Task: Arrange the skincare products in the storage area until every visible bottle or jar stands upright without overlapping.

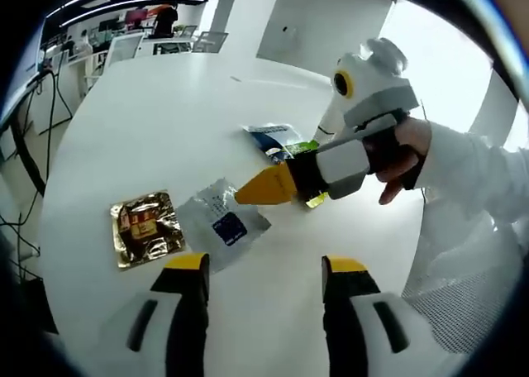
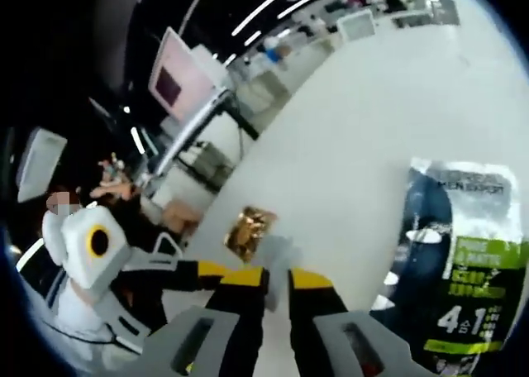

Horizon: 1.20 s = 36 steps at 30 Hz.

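On the white table (image 1: 165,112), the left gripper view shows the right gripper (image 1: 263,188), its yellow jaws nipped on a silver sachet (image 1: 221,221) beside a gold sachet (image 1: 146,227). The left gripper (image 1: 264,269) hovers wide and empty. The right gripper view adds a blue-green packet (image 2: 459,261) lying flat nearby.

Round white table (image 1: 149,121), desks with monitors (image 1: 132,17) behind, pink-lit screen (image 2: 173,79), ceiling light strips (image 2: 264,9)

On the table (image 1: 149,104) we see three sachets in a row: gold sachet (image 1: 146,227) leftmost, silver sachet (image 1: 221,218) just beside it, dark sachet (image 1: 277,140) farther right behind.
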Available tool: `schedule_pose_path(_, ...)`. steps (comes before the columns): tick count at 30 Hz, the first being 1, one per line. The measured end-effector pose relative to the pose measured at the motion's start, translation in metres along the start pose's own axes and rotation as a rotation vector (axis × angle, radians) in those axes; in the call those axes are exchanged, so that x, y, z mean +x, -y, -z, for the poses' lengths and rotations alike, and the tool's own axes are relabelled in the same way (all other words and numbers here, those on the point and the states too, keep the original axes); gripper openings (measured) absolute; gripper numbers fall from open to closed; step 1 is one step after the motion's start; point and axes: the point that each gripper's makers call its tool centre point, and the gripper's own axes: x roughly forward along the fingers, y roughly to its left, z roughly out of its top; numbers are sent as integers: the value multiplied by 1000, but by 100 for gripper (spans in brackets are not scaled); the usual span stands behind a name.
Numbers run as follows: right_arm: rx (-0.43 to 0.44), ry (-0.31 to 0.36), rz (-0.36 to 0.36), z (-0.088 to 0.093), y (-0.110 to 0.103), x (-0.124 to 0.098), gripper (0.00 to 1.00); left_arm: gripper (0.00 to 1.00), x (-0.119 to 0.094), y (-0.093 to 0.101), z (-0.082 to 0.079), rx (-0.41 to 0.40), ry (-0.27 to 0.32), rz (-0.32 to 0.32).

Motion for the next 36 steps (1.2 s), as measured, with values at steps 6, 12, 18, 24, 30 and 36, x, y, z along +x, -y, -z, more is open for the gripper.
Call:
schedule_pose_path(6, 19, 12, 7, -4, 4, 1, 0, 50, -1, 0, 1, 0, 1, 0)
schedule_pose_path(12, 47, 18, -17, -6, -1, -1, 0, 49, -2, 0, 1, -2, 1, -1)
schedule_pose_path(18, 39, 35, -10, -10, -6, -5, 0, 49, 0, 1, -1, 1, 7, 3)
schedule_pose_path(24, 30, 84, 7, -24, -6, -16, 0, 52, -1, 5, 1, -26, -6, 24)
schedule_pose_path(30, 14, 106, 26, -31, -3, -29, 0, 52, 0, 15, -3, -74, 20, 70)
schedule_pose_path(36, 7, 136, 27, -38, -6, -43, 0, 51, -3, 33, -25, -195, 138, 157)
